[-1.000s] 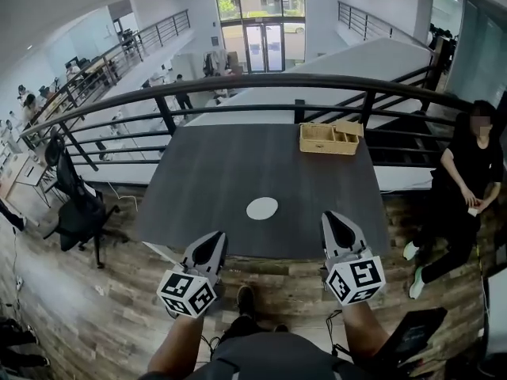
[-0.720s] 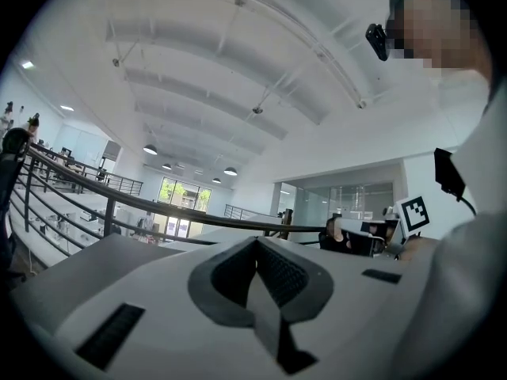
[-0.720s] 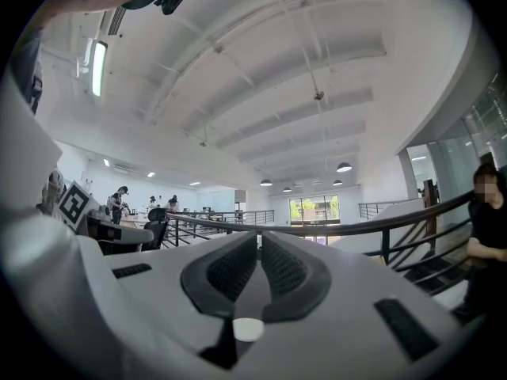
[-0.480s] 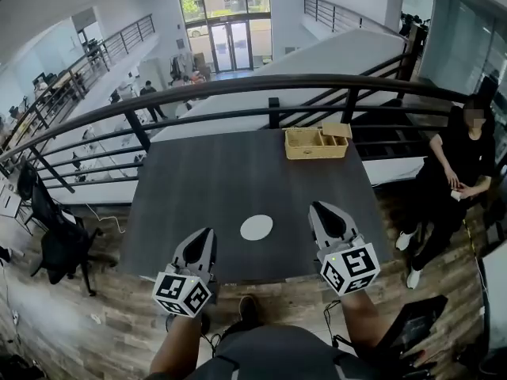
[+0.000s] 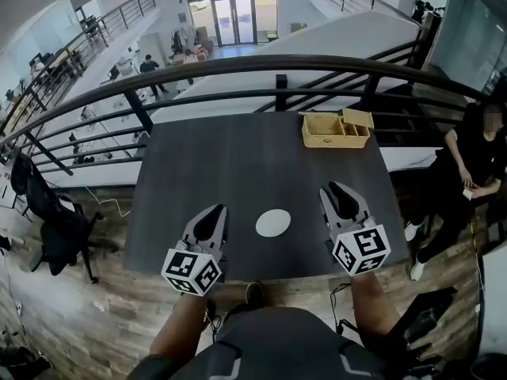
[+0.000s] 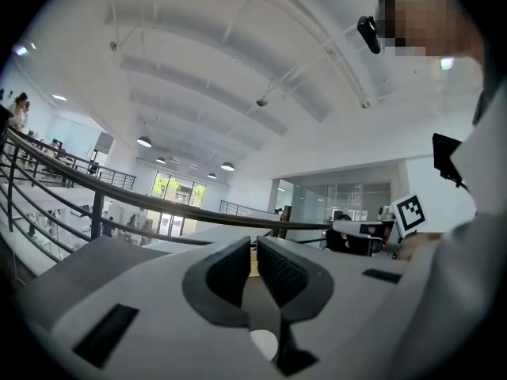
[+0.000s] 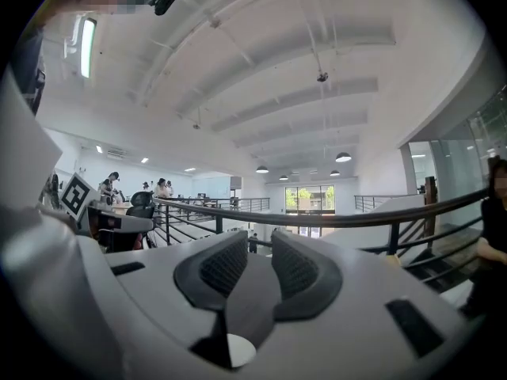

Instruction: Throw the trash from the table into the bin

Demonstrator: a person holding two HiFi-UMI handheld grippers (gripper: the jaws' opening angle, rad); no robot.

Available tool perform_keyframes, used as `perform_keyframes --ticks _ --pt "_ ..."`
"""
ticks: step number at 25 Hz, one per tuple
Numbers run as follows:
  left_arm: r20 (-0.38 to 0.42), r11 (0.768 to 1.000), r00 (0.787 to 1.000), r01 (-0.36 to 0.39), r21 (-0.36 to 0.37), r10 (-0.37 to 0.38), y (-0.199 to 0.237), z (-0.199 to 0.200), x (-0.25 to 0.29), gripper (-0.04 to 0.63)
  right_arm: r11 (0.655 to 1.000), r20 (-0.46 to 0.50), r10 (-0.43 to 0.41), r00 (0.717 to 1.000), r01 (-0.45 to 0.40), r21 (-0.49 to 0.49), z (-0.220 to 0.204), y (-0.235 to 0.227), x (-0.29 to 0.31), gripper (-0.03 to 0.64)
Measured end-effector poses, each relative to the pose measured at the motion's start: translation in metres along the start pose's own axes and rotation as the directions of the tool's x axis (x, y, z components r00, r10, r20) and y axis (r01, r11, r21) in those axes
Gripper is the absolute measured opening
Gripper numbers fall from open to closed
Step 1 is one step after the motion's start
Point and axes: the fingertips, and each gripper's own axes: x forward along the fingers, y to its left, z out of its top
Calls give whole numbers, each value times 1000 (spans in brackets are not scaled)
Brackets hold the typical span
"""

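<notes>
A flat white round disc [image 5: 273,222] lies on the dark table [image 5: 238,165], near its front edge. My left gripper [image 5: 214,214] hovers just left of the disc, held level with its jaws shut and nothing in them; its pads [image 6: 230,271] nearly meet in the left gripper view. My right gripper [image 5: 339,190] is level to the right of the disc. Its jaws are opening, with a narrow gap between the pads [image 7: 295,271] and nothing in it. No bin shows in any view.
A wooden compartment tray [image 5: 335,130] sits at the table's far right corner. A black railing [image 5: 277,66] runs behind the table, with a drop to a lower floor beyond it. A person in black [image 5: 475,157] sits at the right, and an office chair [image 5: 55,220] stands at the left.
Both grippers have come forward from before the table's front edge to over it, now flanking the white disc. The table sits closer in the head view.
</notes>
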Motion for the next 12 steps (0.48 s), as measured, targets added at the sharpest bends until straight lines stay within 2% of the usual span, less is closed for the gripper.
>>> perform_keyframes --ticks 7,10,12 --pt "-69 996 998 -15 -86 9 44 -42 20 25 998 -130 60 990 -58 20 -56 13 45 169" --pt "-138 998 990 -16 -61 8 53 -68 30 55 996 -202 85 976 -79 35 -89 13 59 208" --pt "-186 999 982 -16 -46 7 60 -88 35 78 994 -258 110 960 -100 51 -116 16 67 257"
